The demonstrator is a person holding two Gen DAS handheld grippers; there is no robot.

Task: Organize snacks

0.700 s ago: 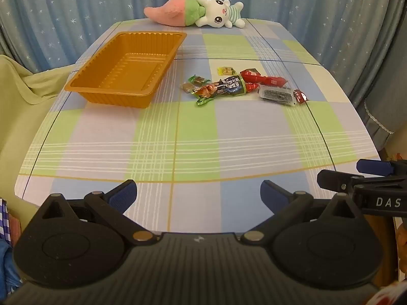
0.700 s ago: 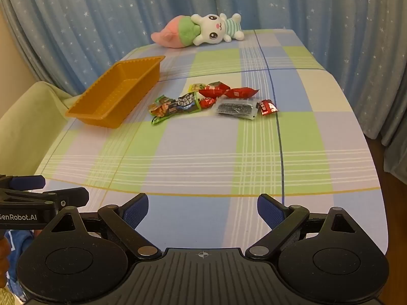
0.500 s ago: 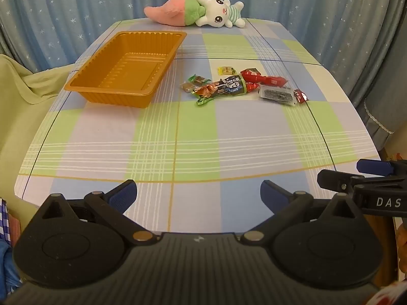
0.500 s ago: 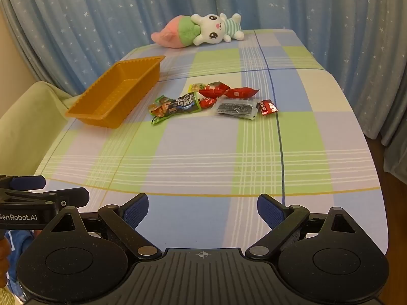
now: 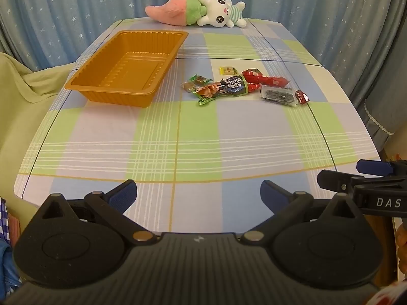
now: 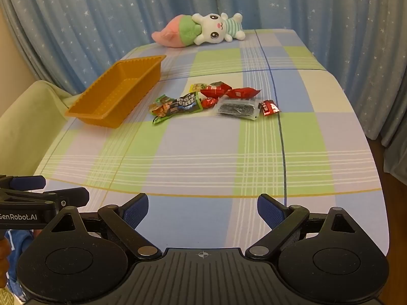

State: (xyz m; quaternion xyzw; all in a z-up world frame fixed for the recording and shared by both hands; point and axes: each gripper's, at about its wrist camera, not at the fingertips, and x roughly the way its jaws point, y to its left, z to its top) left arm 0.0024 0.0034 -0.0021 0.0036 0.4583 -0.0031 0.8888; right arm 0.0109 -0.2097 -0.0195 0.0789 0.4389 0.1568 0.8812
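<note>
Several snack packets lie loose in the middle of the table: a long green and dark packet (image 5: pixel 223 89) (image 6: pixel 178 106), red packets (image 5: pixel 264 80) (image 6: pixel 229 92), a clear packet of dark snack (image 5: pixel 278 96) (image 6: pixel 237 108), a small red packet (image 5: pixel 302 97) (image 6: pixel 270 108) and a small yellow one (image 5: pixel 228 70). An empty orange tray (image 5: pixel 101 86) (image 6: pixel 84 110) stands to their left. My left gripper (image 5: pixel 198 194) and my right gripper (image 6: pixel 202 208) hover open over the table's near edge, far from the snacks, nothing between their fingers.
A plush rabbit with a pink and green body (image 5: pixel 195 12) (image 6: pixel 201 29) lies at the table's far edge. Blue starred curtains (image 6: pixel 76 20) hang behind. A pale green covered seat (image 5: pixel 17 96) stands left of the checked tablecloth (image 5: pixel 203 137).
</note>
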